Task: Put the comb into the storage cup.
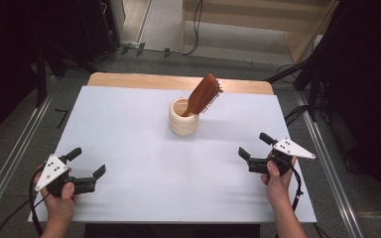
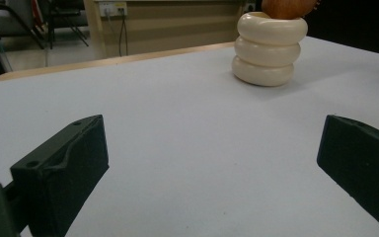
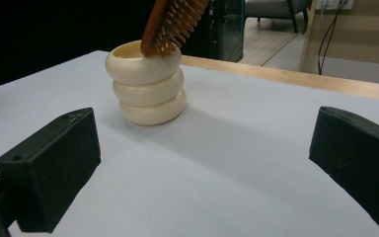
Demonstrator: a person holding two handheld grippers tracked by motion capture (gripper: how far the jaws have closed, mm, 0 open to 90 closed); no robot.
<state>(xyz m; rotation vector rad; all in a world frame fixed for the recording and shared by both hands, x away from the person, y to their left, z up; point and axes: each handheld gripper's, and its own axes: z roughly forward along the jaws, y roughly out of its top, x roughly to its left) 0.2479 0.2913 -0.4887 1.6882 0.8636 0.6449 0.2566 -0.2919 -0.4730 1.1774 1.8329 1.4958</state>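
Both tongs, left (image 1: 87, 162) and right (image 1: 254, 145), rest spread and empty near the surface's (image 1: 144, 163) front edge. The wooden hairbrush (image 1: 204, 94) stands tilted, handle down, in the cream ringed holder (image 1: 183, 118), well apart from both. Likely the approach step: reach in and pinch the brush head.

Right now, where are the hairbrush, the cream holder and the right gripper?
hairbrush (image 1: 206, 92): high view, wooden back of its head.
cream holder (image 3: 148, 89): right gripper view, middle ring of its wall.
right gripper (image 1: 252, 146): high view, midway between its fingertips.

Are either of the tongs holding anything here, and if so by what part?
Nothing is held. The left tongs and right tongs are both open over bare table; the wooden hairbrush stands handle-down in the cream holder, apart from both.
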